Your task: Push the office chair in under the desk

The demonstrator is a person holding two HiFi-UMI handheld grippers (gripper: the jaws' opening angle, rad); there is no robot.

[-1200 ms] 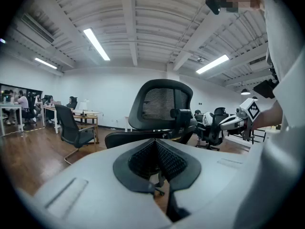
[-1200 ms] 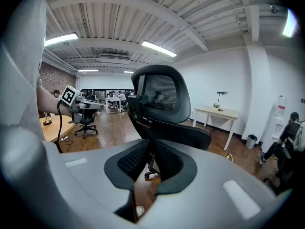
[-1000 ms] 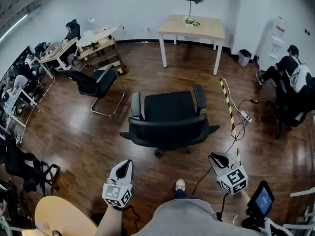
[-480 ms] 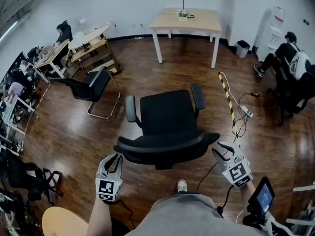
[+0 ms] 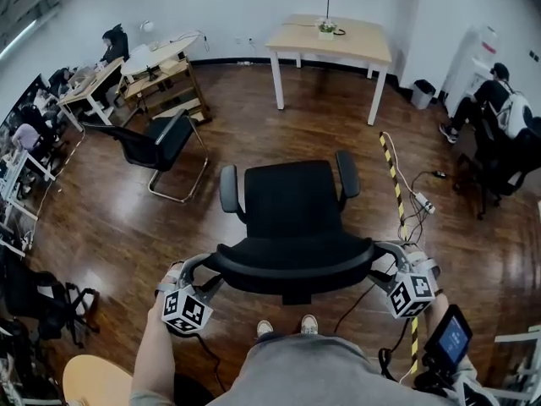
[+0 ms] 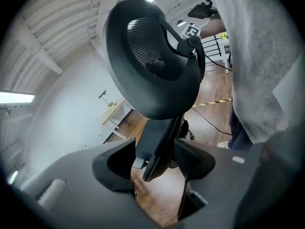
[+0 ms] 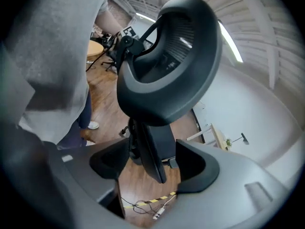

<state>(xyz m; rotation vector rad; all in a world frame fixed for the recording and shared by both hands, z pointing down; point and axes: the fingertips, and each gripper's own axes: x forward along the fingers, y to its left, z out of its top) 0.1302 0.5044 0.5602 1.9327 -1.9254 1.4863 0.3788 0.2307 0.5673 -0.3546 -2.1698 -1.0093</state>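
Office chair stands mid-room on glossy wood floor, well apart from the pale desk at the far wall, with open floor between. Left gripper and right gripper have jaws just opened wide. Each straddles a side edge of the curved black mesh backrest, unclamped.

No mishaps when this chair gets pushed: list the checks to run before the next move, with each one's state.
1. Left hand-held gripper straddles the office chair at its backrest edge: ok; jaws have just been opening, not clamped.
2. Right hand-held gripper straddles the other edge: ok; jaws likewise just opening, not clamped.
3. Chair faces the desk: ok.
4. Floor up to the desk bare: ok.
5. Casters clear of the cable: cannot tell.
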